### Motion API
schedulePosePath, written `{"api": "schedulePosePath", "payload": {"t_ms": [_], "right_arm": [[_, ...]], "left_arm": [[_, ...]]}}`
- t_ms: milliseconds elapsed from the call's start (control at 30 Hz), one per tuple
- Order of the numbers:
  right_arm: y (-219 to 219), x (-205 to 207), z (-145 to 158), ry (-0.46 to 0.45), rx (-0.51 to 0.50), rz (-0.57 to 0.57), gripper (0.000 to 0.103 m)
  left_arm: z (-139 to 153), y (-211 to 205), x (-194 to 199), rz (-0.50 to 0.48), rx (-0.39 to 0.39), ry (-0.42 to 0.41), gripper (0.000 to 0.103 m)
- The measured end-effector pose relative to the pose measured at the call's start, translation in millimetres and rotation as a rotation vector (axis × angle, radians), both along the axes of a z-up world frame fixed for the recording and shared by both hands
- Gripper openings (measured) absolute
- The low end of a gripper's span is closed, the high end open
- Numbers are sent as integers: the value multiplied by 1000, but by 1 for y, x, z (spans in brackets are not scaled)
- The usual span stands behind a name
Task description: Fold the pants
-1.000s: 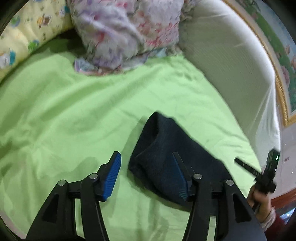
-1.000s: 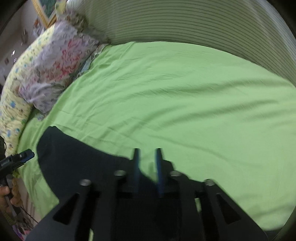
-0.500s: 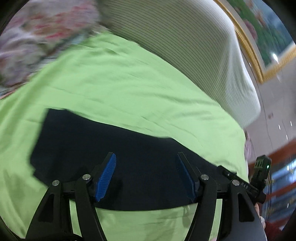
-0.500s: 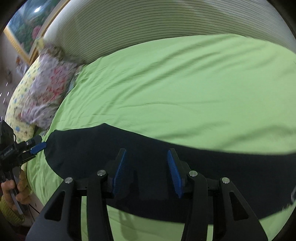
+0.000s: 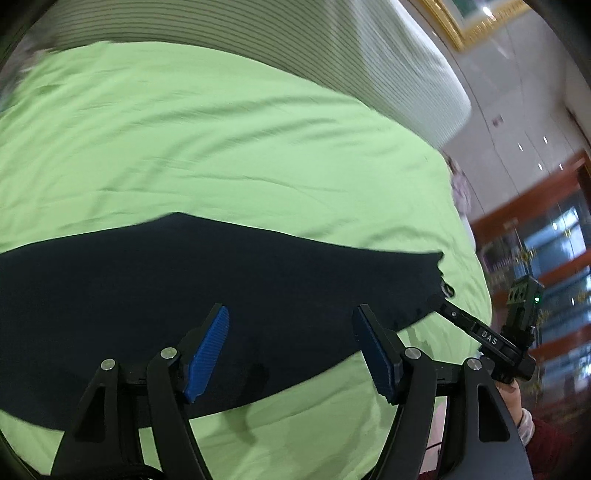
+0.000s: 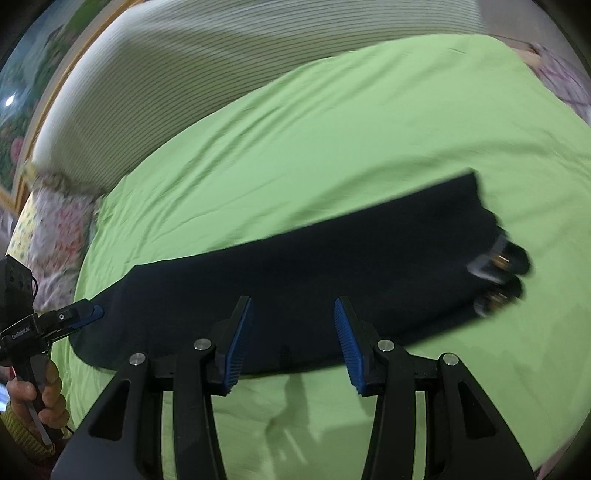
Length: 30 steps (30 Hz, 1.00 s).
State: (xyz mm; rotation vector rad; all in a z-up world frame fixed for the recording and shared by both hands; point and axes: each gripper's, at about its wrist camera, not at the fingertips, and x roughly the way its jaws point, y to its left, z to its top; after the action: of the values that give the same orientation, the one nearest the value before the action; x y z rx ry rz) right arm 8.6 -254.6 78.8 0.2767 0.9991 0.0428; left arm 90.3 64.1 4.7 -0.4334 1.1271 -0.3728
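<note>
Dark navy pants (image 5: 221,288) lie flat in a long strip across the green bedsheet (image 5: 207,147). In the right wrist view the pants (image 6: 314,273) end at the right in a waist part with metal fittings (image 6: 496,269). My left gripper (image 5: 291,343) is open and empty, just above the pants' near edge. My right gripper (image 6: 293,332) is open and empty over the pants' near edge. Each gripper also shows in the other's view: the right one at the pants' right end (image 5: 443,306), the left one at their left end (image 6: 88,314).
A striped white headboard (image 6: 207,74) curves behind the bed. Floral pillows (image 6: 55,236) lie at the far left of the bed. A framed picture (image 5: 476,18) hangs above. The bed's near edge runs just below the grippers.
The right gripper has opened and let go of the pants. The pants went from a bunched fold to a long flat strip. Both grippers have swung to face the headboard.
</note>
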Motion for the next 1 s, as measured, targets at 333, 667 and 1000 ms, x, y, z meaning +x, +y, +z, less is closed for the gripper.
{"api": "schedulePosePath", "payload": {"t_ms": [333,667,1000], "right_arm": [[-62,-20,-3,4,4,-204,47],[-95,-15,-17,-16,102,-320,47],[-100,-14,-21,-37,178,-280,6]], "left_arm": [[-5,-91,30,-185,17,41,74],[-5,-152,73,-317,56,62,75],[-5,-206,108,-427,95,76,77]]}}
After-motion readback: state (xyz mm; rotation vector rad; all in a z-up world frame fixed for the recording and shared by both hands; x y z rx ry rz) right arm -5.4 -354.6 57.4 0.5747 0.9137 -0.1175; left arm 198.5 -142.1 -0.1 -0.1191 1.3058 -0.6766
